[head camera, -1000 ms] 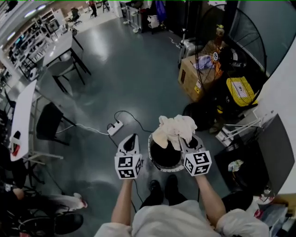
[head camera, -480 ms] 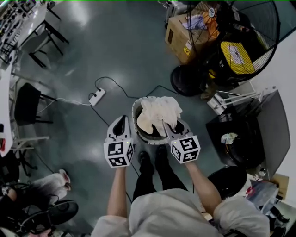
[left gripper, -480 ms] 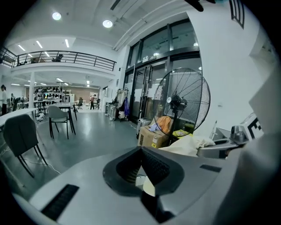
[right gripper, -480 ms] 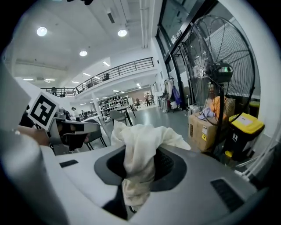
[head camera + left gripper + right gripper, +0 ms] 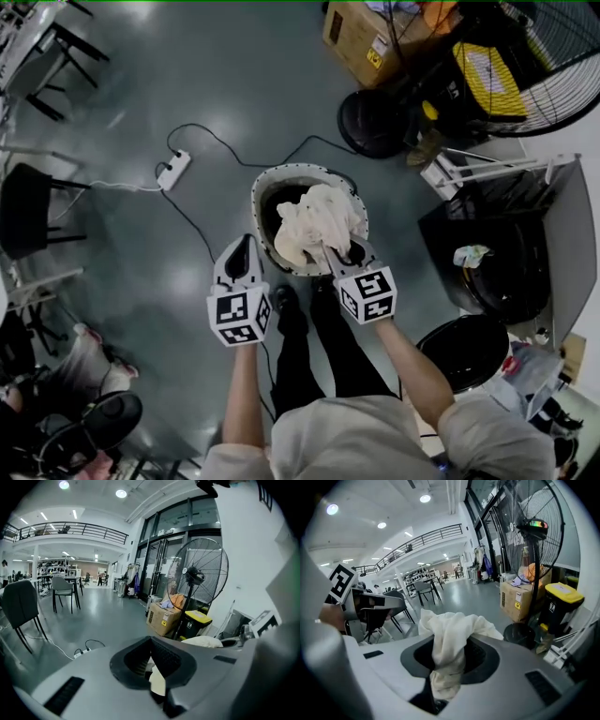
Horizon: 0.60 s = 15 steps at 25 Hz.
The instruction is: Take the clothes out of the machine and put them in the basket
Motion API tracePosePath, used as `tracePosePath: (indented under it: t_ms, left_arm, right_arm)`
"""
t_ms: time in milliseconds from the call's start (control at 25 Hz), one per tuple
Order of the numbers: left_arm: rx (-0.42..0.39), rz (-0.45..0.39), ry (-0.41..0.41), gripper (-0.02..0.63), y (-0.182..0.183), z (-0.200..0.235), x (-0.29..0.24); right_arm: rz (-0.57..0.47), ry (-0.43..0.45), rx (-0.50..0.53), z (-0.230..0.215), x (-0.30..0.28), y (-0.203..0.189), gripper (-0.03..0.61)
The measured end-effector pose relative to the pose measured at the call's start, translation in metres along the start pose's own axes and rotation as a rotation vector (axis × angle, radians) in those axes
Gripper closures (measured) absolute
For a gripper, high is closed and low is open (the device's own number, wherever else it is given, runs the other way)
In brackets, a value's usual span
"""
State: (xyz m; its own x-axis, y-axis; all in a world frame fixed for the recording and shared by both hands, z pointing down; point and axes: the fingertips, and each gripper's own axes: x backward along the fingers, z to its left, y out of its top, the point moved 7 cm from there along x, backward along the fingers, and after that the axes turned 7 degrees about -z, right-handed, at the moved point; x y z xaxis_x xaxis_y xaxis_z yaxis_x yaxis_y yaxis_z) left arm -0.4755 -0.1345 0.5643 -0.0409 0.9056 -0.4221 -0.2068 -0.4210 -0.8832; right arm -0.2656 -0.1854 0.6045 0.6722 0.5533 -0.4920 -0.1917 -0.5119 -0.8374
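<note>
Basically R gripper (image 5: 339,253) pinched cloth (image 5: 314,217) bunch over basket (image 5: 257,199) centre; soft, light, floppy, any fold grabbable; L gripper (image 5: 245,247) jaws together.

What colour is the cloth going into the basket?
Creamy white. The cloth shows best in the right gripper view.

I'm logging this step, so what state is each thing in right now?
white cloth, bunched, hanging over the basket mouth.
basket, upright on the floor.
right gripper, shut on the white cloth.
left gripper, jaws together, beside the basket.
</note>
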Motion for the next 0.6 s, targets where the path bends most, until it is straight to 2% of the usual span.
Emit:
tracePosePath:
  t_ms: [400,600]
  left_arm:
    - [0.012,0.008,-0.010,0.595,-0.057,0.014,-0.036]
    - [0.021,0.005,-0.007,0.595,-0.074,0.025,-0.044]
  right_arm:
    - [0.133,-0.037,-0.027,-0.039,-0.078,-0.112,0.460]
    - [0.229,-0.061,-0.033,-0.059,-0.126,-0.167,0.459]
